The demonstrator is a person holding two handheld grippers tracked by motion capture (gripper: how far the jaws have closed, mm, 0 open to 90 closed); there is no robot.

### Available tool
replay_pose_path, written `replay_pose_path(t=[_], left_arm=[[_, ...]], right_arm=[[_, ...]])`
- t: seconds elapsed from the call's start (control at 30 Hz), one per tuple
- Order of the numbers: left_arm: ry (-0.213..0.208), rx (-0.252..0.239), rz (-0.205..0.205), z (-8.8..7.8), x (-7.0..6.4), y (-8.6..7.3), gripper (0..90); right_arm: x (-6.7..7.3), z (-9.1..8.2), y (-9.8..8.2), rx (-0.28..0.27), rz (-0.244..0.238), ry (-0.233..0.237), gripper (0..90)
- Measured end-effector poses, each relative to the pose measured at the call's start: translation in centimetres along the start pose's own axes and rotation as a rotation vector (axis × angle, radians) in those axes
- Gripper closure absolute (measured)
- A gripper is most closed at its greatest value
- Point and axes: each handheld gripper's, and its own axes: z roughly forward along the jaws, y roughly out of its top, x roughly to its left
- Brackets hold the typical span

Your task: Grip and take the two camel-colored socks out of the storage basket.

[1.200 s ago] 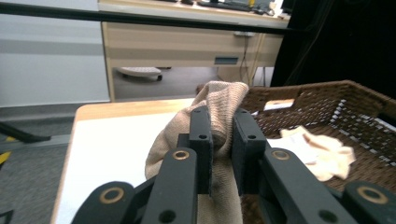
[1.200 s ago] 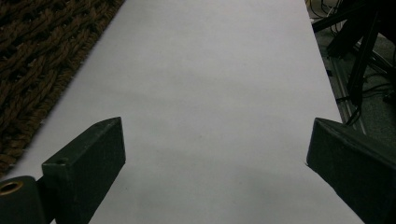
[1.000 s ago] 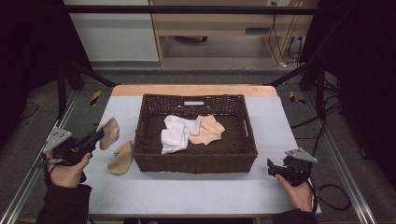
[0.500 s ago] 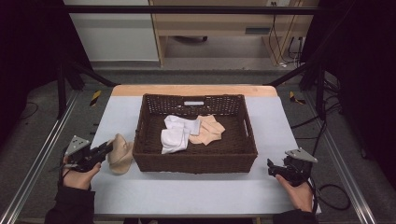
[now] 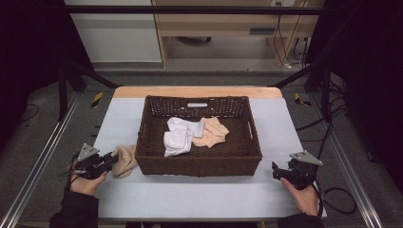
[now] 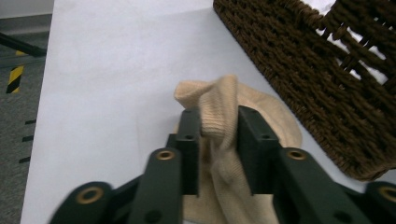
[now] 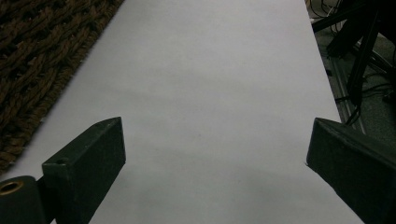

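Near the bench's point(image 5: 199, 194) left front corner the left hand point(image 5: 85, 183) holds the left gripper point(image 5: 113, 160) low and nearly level, pointing toward the basket point(image 5: 197, 164). Its jaws have just been opening; a fold of the beige sock point(image 6: 219, 116) stands between them, pads close against it, the rest heaped on the bench just beside the basket's left wall. Near the right front corner the right hand point(image 5: 300, 195) rests the right gripper point(image 5: 275, 171) low, aimed toward the basket, jaws wide apart and holding nothing
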Motion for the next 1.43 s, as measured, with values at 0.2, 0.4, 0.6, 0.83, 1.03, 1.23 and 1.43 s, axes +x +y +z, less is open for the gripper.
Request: replay_pose_path(t=[0.2,0.4,0.6,0.83,1.03,1.23,1.43], left_arm=[[0.026,-0.007,0.021,0.1,-0.1,-0.3,51.0],[0.02,-0.045,0.027,-0.4,-0.3,-0.2,34.0],[0.019,-0.066,0.036,-1.1,-0.4,-0.3,28.0],[0.014,-0.069,0.025,-2.2,-0.2,-1.1,25.7],[0.034,-0.061,0.017,-3.4,0.5,-2.3,24.9],[0.043,-0.036,0.023,-4.0,0.8,-3.4,29.3],[0.044,-0.016,0.017,-4.1,1.1,-4.0,38.1]], right_arm=[[0.0,0.0,0.0,-0.001,-0.001,0.0,4.9],[0.0,0.0,0.0,-0.002,0.0,0.001,4.8],[0.0,-0.1,0.0,-0.005,0.005,0.005,4.8],[0.0,-0.2,0.0,-0.008,0.01,0.008,4.8],[0.0,-0.3,0.0,-0.012,0.008,0.008,4.7],[-0.1,-0.4,0.0,-0.015,0.017,0.007,4.7],[-0.1,-0.4,0.0,-0.018,0.014,0.006,4.7]])
